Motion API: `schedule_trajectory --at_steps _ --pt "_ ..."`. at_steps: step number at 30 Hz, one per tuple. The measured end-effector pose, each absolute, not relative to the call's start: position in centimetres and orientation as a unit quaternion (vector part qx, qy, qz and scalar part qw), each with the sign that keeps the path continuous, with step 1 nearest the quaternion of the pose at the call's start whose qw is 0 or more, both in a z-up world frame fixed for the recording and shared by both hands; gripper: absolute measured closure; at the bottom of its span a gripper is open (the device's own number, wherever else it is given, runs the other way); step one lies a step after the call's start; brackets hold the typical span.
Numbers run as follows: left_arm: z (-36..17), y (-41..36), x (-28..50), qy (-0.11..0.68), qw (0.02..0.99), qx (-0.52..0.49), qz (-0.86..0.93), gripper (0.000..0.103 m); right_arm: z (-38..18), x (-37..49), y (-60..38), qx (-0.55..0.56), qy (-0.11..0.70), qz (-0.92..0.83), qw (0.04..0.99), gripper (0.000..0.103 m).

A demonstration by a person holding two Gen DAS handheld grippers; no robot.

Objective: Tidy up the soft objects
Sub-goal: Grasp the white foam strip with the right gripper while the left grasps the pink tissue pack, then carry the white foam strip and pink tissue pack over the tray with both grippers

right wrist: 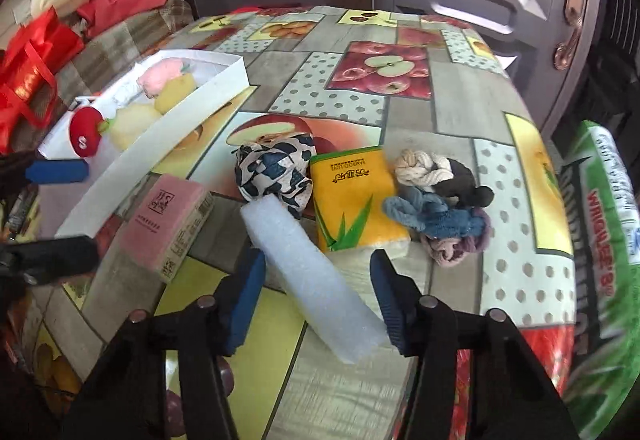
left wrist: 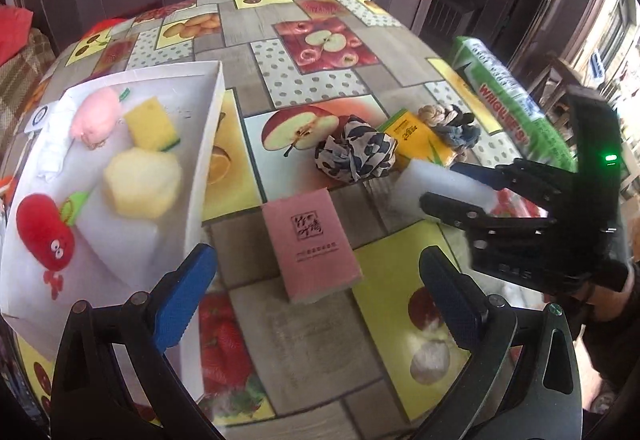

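A white foam block (right wrist: 316, 280) lies slantwise on the fruit-print tablecloth, and my right gripper (right wrist: 318, 300) is shut on it, its blue pads (right wrist: 246, 296) touching both long sides. The left wrist view shows the same grip: right gripper (left wrist: 440, 183) around the foam block (left wrist: 436, 179). My left gripper (left wrist: 320, 300) stands open with nothing between its fingers, hovering over a pink tissue pack (left wrist: 312, 244) beside the white box (left wrist: 208, 127). That box holds a pink plush (left wrist: 98, 113), two yellow sponges (left wrist: 142, 181) and a red plush (left wrist: 46, 232).
Behind the foam sit a black-and-white cloth bundle (right wrist: 276, 171), a yellow tissue pack (right wrist: 352, 195) and a heap of knotted socks (right wrist: 440, 199). A green packet (right wrist: 600, 240) leans off the table's right edge. Red bags (right wrist: 32, 79) and a door are beyond.
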State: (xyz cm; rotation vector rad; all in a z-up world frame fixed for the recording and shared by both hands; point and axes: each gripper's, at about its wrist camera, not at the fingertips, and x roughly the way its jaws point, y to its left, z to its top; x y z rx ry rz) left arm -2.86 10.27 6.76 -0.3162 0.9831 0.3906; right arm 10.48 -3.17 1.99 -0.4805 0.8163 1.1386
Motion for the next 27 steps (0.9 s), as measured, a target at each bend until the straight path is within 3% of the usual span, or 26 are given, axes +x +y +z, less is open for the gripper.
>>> schedule_trajectory --at_steps 2,5,7,8,13,14,15,18,22,27 --pt "6.2 10.1 -1.8 0.474 0.848 -0.135 0.198 0.001 2.1 10.9 -3.9 -0.213 0.375 0.534 0.727 0.084" --pt "4.7 10.3 -0.3 0.493 0.835 -0.126 0.209 0.003 2.4 11.5 -6.1 -0.205 0.375 0.545 0.722 0.084" --pt "3.5 10.4 0.6 0.512 0.824 -0.12 0.21 0.017 2.9 11.8 -7.2 -0.192 0.38 0.543 0.724 0.084" --pt "2.9 10.4 1.0 0.521 0.818 -0.12 0.214 0.019 3.1 12.1 -7.8 -0.181 0.383 0.54 0.727 0.084" --pt "0.9 10.2 1.9 0.535 0.806 -0.125 0.221 0.023 4.7 13.2 -10.7 -0.128 0.39 0.529 0.743 0.084" --pt "1.0 10.1 1.8 0.528 0.81 -0.125 0.225 0.029 5.3 13.3 -11.2 -0.119 0.386 0.528 0.747 0.084" --pt "1.2 10.0 1.8 0.52 0.816 -0.121 0.224 0.05 5.7 13.3 -11.6 -0.113 0.382 0.529 0.75 0.084" --pt "2.0 9.7 1.7 0.509 0.826 -0.116 0.213 0.054 7.5 13.3 -12.3 -0.09 0.365 0.532 0.758 0.084" --pt "5.3 9.4 0.6 0.469 0.853 -0.117 0.198 0.054 10.1 13.0 -12.6 -0.06 0.342 0.538 0.768 0.084" --pt "16.9 10.2 -1.7 0.354 0.908 -0.093 0.206 0.054 16.9 12.5 -12.9 -0.015 0.265 0.549 0.792 0.084"
